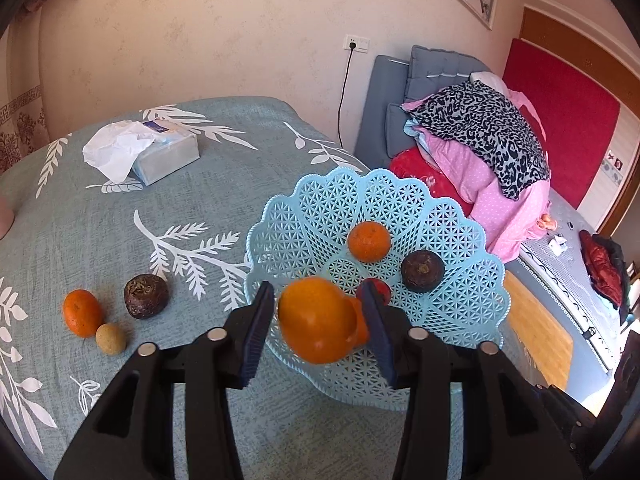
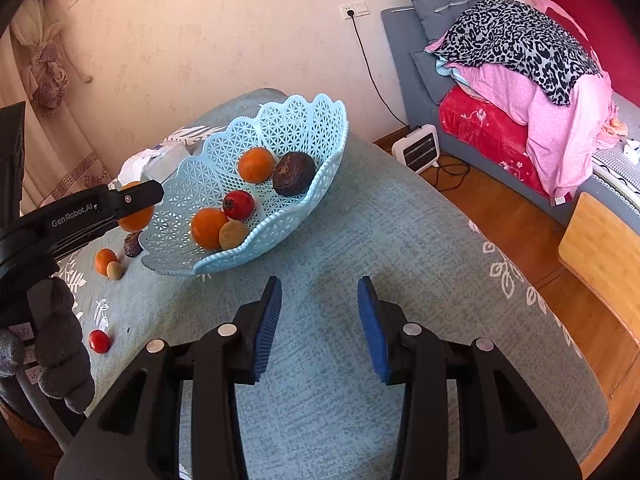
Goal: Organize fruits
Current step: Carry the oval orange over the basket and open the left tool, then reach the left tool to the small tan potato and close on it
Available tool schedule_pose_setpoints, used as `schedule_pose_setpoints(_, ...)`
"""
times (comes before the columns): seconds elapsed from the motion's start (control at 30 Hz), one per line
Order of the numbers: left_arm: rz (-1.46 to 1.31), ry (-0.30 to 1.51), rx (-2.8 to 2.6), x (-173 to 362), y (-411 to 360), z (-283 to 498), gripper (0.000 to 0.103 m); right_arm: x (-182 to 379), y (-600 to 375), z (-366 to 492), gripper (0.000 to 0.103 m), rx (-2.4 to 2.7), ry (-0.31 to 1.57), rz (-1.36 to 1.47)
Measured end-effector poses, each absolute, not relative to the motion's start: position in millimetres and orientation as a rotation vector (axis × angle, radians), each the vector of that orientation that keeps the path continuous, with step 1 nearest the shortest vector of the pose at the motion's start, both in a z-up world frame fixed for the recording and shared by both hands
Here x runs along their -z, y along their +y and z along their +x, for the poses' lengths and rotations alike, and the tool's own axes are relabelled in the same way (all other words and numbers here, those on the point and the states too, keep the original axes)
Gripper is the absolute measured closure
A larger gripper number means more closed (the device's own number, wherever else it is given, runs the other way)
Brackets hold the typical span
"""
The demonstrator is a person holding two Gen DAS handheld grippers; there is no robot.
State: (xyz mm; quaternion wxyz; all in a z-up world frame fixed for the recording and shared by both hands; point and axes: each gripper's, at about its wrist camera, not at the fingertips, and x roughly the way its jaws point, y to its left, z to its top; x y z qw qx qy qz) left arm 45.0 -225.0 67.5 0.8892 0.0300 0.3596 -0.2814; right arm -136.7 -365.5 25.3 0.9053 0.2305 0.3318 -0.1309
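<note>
While the left tongs (image 1: 318,300) hang over the near rim of the pale blue lattice basket (image 1: 320,200), their pads are released: a blurred orange (image 1: 316,320) sits between them with a sliver of gap at the left pad, above the basket's near side. The side of those tongs reads "GenRobot.AI" (image 2: 74,216), clear as day from the right wrist. Small paper tags by the grey gloved hand (image 2: 60,340) carry figures too small to read, and so does the print on the tissue pack (image 1: 160,152). A red fruit (image 1: 380,288) in the basket peeks out half hidden behind a finger. The right tongs (image 2: 320,292) stand released over bare table (image 2: 340,240), nothing between their blue pads. Out on the cloth wait a tangerine (image 1: 82,312), a dark wrinkled fruit (image 1: 146,295) and a small tan fruit (image 1: 111,338).
</note>
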Motion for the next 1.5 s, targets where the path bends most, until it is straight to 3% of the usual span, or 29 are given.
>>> schedule_pose_setpoints(0.13,0.034,0.733,0.565,-70,-215,47,0.035,-24,-366,-135,0.062,0.27,0.691,0.474)
schedule_pose_setpoints(0.47,0.015,0.743,0.502,-67,-189,44,0.034,-26,-363,-135,0.062,0.272,0.686,0.448)
schedule_pose_setpoints(0.6,0.013,0.729,0.475,-69,-177,41,0.024,-27,-359,-135,0.062,0.266,0.688,0.443)
schedule_pose_setpoints(1.2,-0.058,0.736,0.301,-62,-85,51,0.024,-31,-336,-135,0.062,0.221,0.7,0.4)
schedule_pose_setpoints(1.5,-0.04,0.767,0.267,-48,-75,63,0.024,-29,-328,-133,0.062,0.217,0.712,0.387)
